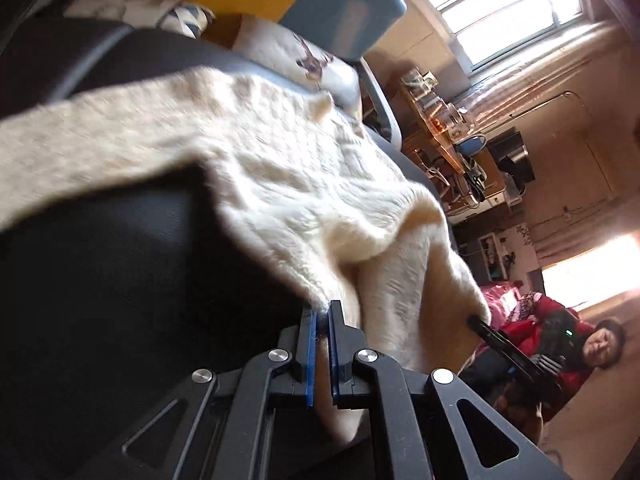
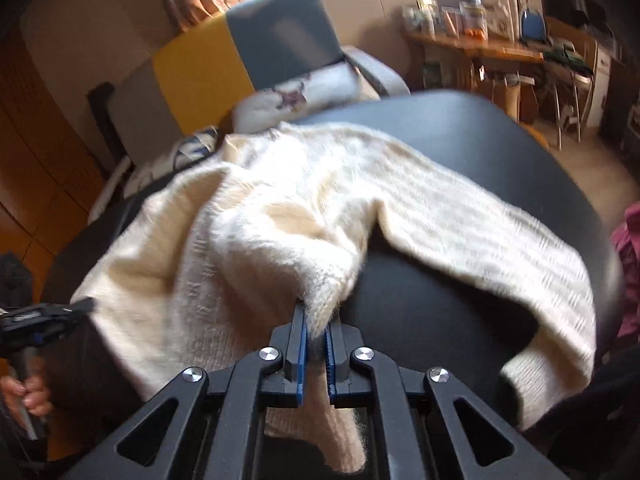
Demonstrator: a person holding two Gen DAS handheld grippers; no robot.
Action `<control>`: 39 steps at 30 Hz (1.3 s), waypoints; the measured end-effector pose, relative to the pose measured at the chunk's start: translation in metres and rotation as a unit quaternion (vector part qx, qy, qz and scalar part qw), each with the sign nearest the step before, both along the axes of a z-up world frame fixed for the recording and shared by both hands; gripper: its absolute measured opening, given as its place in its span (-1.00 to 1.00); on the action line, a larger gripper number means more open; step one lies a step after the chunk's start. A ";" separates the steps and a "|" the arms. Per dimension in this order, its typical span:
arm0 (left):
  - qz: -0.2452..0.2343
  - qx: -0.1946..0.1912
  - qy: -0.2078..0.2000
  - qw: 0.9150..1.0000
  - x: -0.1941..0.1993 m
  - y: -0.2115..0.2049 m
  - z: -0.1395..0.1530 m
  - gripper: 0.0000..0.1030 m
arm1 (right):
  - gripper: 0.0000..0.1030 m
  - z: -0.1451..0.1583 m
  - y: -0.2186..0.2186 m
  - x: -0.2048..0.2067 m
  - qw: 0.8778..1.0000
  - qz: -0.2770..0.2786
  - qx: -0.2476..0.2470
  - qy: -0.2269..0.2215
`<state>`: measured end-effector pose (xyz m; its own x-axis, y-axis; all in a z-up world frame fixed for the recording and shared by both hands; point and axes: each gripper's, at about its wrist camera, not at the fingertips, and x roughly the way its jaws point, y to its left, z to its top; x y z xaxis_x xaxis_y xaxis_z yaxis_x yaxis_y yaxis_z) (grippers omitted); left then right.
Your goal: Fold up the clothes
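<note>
Both claws, left claw (image 1: 322,314) and right claw (image 2: 316,320), are clamped on the cream sweater's (image 2: 280,208) near edge, lifting it off the dark worktop (image 2: 480,148) for folding.

Sunlit window (image 1: 496,4), curtains (image 1: 532,68), cluttered wooden desk (image 2: 480,46), blue-yellow chair (image 2: 280,36).

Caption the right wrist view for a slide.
Right claw shut on cream knit sweater draped over black table.

Fuzzy cream knit sweater (image 2: 304,200) on smooth, matt black table (image 2: 500,152)
</note>
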<state>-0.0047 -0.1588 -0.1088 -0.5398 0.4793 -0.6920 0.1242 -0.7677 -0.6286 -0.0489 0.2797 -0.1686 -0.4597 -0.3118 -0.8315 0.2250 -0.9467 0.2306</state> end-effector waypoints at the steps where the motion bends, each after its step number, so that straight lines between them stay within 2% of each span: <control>1: 0.001 0.000 -0.007 1.000 0.008 -0.012 -0.002 -0.90 | -0.88 -0.010 -0.002 -0.001 1.000 -0.001 0.015 -0.011; 3: 0.010 0.013 -0.027 1.000 0.024 -0.033 -0.010 -0.90 | -0.87 -0.026 -0.006 0.000 0.999 0.007 0.007 -0.032; 7: 0.020 0.053 -0.068 0.996 0.050 -0.054 -0.033 -0.89 | -0.72 -0.032 -0.012 0.003 0.998 -0.001 0.047 -0.039; 9: 0.038 0.079 -0.080 0.993 0.066 -0.064 -0.037 -0.89 | -0.65 -0.018 -0.012 0.004 0.997 -0.013 0.075 -0.015; 12: 0.082 0.081 -0.082 0.990 0.081 -0.089 -0.037 -0.86 | -0.60 0.008 -0.017 0.009 0.993 -0.023 0.109 0.039; 15: 0.156 0.053 -0.080 0.983 0.104 -0.134 -0.036 -0.75 | -0.53 0.029 -0.040 0.015 0.995 0.017 0.067 0.074; 17: 0.216 0.016 -0.083 0.973 0.122 -0.168 -0.031 -0.75 | -0.53 0.032 -0.070 0.020 0.994 0.073 0.039 0.077; 18: 0.247 -0.009 -0.087 0.965 0.133 -0.186 -0.028 -0.68 | -0.53 0.033 -0.087 0.024 0.991 0.103 0.029 0.077; 21: 0.326 -0.059 -0.105 0.938 0.163 -0.237 -0.022 -0.64 | -0.53 0.024 -0.144 0.028 0.979 0.192 0.015 0.064; 22: 0.346 -0.068 -0.110 0.929 0.171 -0.254 -0.020 -0.49 | -0.53 0.020 -0.163 0.030 0.975 0.216 0.013 0.059; 24: 0.385 -0.081 -0.119 0.912 0.187 -0.285 -0.019 -0.26 | -0.53 0.015 -0.197 0.030 0.964 0.260 0.015 0.052; 27: 0.410 -0.062 -0.126 0.901 0.200 -0.320 -0.027 -0.21 | -0.53 0.019 -0.260 0.034 0.952 0.301 0.025 0.049; 29: 0.409 -0.046 -0.123 0.903 0.197 -0.332 -0.033 -0.19 | -0.53 0.023 -0.290 0.031 0.947 0.316 0.025 0.052; 32: 0.382 -0.038 -0.118 0.916 0.174 -0.335 -0.040 -0.16 | -0.53 0.030 -0.326 0.014 0.946 0.321 0.000 0.046; 34: 0.357 -0.050 -0.128 0.924 0.157 -0.335 -0.046 -0.03 | -0.49 0.031 -0.344 -0.005 0.948 0.316 -0.018 0.037; 36: 0.332 -0.057 -0.141 0.931 0.139 -0.329 -0.055 -0.01 | -0.39 0.030 -0.360 -0.026 0.951 0.307 -0.030 0.028; 38: 0.317 -0.086 -0.139 0.934 0.126 -0.321 -0.056 0.07 | -0.38 0.021 -0.375 -0.048 0.953 0.301 -0.013 0.022; 39: 0.308 -0.104 -0.135 0.936 0.121 -0.316 -0.055 0.00 | -0.34 0.014 -0.384 -0.057 0.954 0.300 0.000 0.016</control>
<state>0.1166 -0.4748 -0.1634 -0.4613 -0.0266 -0.8868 0.7165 -0.6006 -0.3547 -0.1063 -0.1041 -0.1544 -0.2247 -0.5263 -0.8200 0.7328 -0.6460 0.2138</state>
